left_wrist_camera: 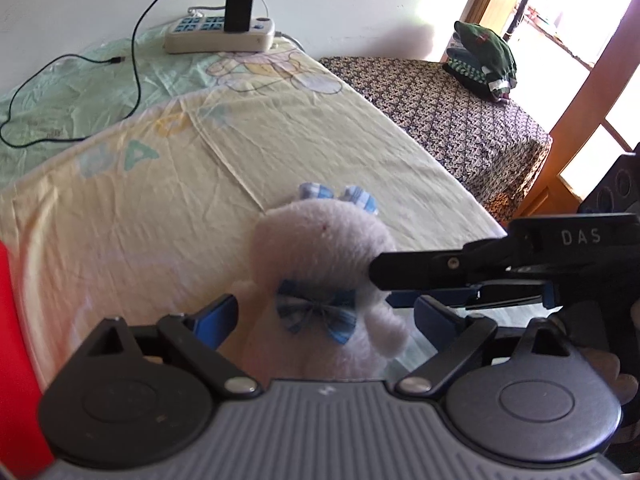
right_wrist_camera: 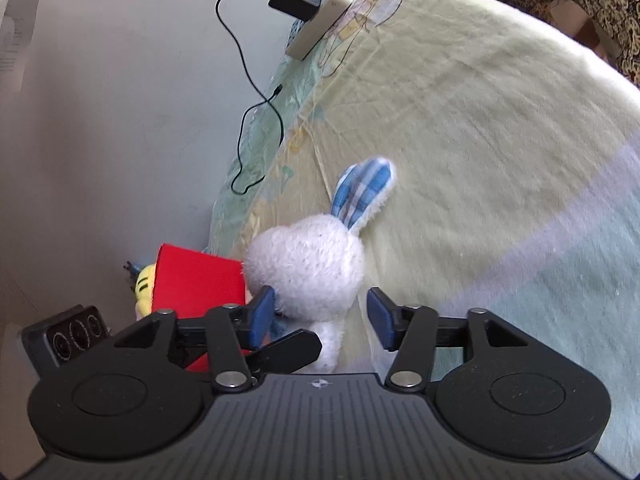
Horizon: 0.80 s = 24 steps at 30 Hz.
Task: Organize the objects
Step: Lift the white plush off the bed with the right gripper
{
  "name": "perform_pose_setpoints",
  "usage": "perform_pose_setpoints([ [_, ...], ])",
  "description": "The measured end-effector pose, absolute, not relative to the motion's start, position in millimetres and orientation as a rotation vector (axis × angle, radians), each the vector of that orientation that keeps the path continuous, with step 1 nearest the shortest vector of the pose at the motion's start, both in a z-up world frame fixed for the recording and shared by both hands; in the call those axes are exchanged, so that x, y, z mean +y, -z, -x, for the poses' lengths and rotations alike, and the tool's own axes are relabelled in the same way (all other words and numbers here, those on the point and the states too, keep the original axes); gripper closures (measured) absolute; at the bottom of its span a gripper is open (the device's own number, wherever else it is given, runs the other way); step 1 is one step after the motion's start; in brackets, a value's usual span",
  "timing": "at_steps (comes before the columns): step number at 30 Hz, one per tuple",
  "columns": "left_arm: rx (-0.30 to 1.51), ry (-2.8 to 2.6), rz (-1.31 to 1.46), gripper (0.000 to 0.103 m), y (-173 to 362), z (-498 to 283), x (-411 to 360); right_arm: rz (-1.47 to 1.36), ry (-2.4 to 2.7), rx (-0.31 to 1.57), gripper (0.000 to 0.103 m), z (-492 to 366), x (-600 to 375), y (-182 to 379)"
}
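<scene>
Left gripper (left_wrist_camera: 324, 316) spread wide around a white plush rabbit (left_wrist_camera: 320, 276), not pinching. Right gripper (right_wrist_camera: 320, 316) likewise spread, flanking its head. Rabbit standing upright on the bed (left_wrist_camera: 132, 216), long axis vertical, ears up, bow facing the left camera. Red bin (right_wrist_camera: 196, 284) holding a yellow toy (right_wrist_camera: 145, 282) nearby; rabbit probably waiting to be stowed.

Bright daylight from the window (left_wrist_camera: 576, 20) at right, blown out to white glare there and on the wall (left_wrist_camera: 360, 4) beside it. Strong fisheye bending and dark corners in both views. Soft blur on the plush (left_wrist_camera: 320, 264) close up; paler, cooler light on the sheet (right_wrist_camera: 540, 280) in the right wrist view.
</scene>
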State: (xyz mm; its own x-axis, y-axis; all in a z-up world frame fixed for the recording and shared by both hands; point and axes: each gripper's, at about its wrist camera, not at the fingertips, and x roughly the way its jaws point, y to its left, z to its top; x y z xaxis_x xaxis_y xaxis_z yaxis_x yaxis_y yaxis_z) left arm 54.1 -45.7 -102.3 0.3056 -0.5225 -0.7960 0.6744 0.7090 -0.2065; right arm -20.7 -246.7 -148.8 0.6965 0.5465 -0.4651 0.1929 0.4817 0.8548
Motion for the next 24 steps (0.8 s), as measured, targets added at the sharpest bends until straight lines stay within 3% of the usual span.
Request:
perform_pose_setpoints([
  [4, 1.002, 0.786, -0.191, 0.013, 112, -64, -53, -1.095, -0.247, 0.801, 0.04, 14, -244, 152],
  [10, 0.995, 0.748, -0.202, 0.019, 116, -69, -61, -1.093, -0.262, 0.791, 0.039, 4, -234, 152],
  [15, 1.03, 0.735, -0.166, 0.028, 111, -76, -56, -1.102, -0.281, 0.8, 0.046, -1, -233, 153],
  [24, 1.05, 0.704, -0.109, 0.033, 102, -73, -46, -1.08, -0.308, 0.809, 0.049, -2, -226, 145],
])
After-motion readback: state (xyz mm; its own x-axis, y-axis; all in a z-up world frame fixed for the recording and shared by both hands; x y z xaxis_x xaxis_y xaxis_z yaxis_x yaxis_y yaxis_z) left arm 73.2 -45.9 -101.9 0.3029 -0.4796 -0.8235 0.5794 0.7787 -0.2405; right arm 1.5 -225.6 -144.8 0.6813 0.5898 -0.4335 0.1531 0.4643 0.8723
